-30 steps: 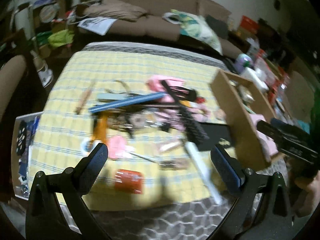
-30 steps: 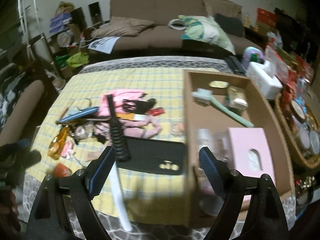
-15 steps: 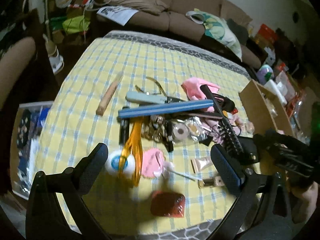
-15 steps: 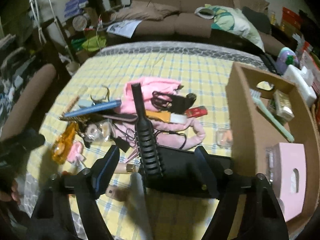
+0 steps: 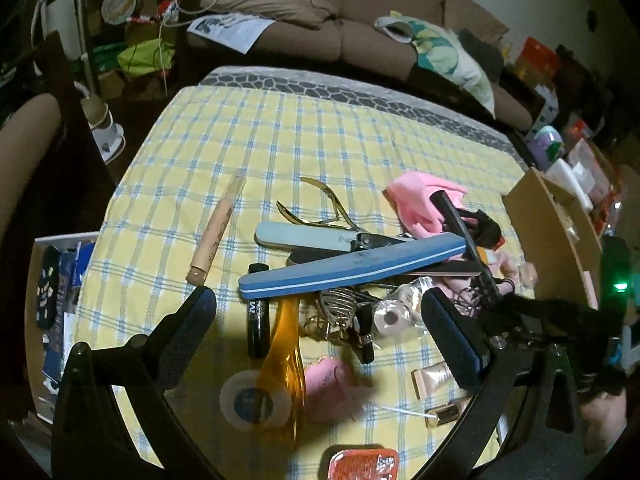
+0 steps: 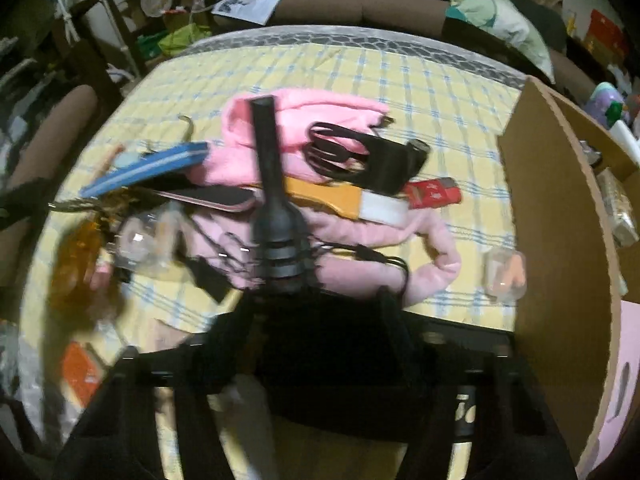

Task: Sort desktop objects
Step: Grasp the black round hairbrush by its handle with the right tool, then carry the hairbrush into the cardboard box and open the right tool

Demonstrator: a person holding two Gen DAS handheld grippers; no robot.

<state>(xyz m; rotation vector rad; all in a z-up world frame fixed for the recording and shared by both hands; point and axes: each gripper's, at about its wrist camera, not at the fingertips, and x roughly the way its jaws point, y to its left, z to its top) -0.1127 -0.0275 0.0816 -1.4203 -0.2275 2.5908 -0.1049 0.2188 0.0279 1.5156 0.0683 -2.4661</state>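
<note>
A pile of small objects lies on the yellow checked tablecloth (image 5: 280, 136). A long blue nail buffer (image 5: 352, 268) lies over an amber comb (image 5: 284, 356), gold nippers (image 5: 320, 204) and a pink cloth (image 5: 420, 204). My left gripper (image 5: 316, 336) is open above the amber comb. My right gripper (image 6: 316, 320) has its fingers closed in around the ribbed body of a black hair brush (image 6: 276, 216), whose handle points away; the brush lies over a black case (image 6: 360, 392). The right gripper also shows in the left wrist view (image 5: 532, 320).
A cardboard box (image 6: 560, 216) stands at the right of the table with items inside. A red tin (image 5: 362, 464) lies near the front edge. A wooden stick (image 5: 218, 232) lies left of the pile. A brown sofa (image 5: 320, 20) stands behind the table.
Both grippers have moved forward and lower over the pile. My right gripper has closed from wide open onto the black hair brush.
</note>
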